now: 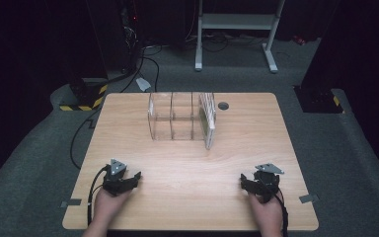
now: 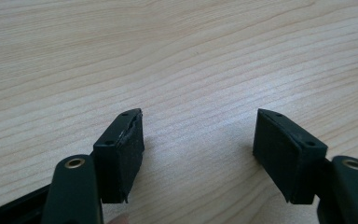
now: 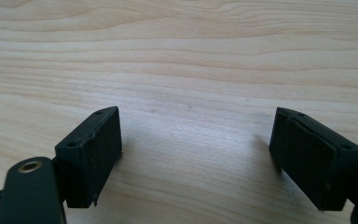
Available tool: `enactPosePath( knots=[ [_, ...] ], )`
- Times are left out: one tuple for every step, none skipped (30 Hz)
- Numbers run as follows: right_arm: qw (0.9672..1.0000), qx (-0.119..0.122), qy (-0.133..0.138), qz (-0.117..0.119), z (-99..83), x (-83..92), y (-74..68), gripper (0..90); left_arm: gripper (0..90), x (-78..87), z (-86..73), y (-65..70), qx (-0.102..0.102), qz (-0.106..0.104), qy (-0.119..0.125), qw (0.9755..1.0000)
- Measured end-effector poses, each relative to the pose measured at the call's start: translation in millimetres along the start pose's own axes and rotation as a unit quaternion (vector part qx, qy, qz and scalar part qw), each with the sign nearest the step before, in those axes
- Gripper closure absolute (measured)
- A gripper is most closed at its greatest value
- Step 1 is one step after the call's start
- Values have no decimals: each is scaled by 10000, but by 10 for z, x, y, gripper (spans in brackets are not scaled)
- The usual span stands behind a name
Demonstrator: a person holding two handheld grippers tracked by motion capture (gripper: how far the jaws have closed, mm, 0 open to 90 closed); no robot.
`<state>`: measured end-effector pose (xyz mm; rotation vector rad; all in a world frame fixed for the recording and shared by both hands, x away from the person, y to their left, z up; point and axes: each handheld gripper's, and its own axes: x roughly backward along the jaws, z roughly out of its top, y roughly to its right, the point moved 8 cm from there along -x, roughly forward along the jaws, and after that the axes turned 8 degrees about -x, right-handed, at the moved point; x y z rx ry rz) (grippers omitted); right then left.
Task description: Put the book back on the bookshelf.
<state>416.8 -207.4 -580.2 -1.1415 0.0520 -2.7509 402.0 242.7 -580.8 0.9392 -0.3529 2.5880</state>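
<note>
A clear plastic rack (image 1: pixel 175 117) with several compartments stands on the far half of the wooden table (image 1: pixel 192 163). Flat clear cases (image 1: pixel 208 120) stand upright in its right end. My left gripper (image 1: pixel 128 178) rests near the front left of the table, held by a hand, and in the left gripper view its jaws (image 2: pixel 198 140) stand open over bare wood. My right gripper (image 1: pixel 254 182) rests near the front right, and in the right gripper view its jaws (image 3: pixel 196 140) stand open with nothing between them. Both grippers are well short of the rack.
A round dark grommet hole (image 1: pixel 223 105) sits in the table behind the rack's right end. Beyond the table are a white metal stand (image 1: pixel 237 29), floor cables (image 1: pixel 143 64) and yellow-black striped blocks (image 1: pixel 86 96). A black cable (image 1: pixel 79 143) hangs off the left edge.
</note>
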Motion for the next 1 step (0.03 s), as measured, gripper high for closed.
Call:
enactPosePath(
  knots=[
    [10000, -39, 3, -47, 2, -1, 9, 164, 332, 0, 0, 0, 0, 0, 0, 10000]
  ],
)
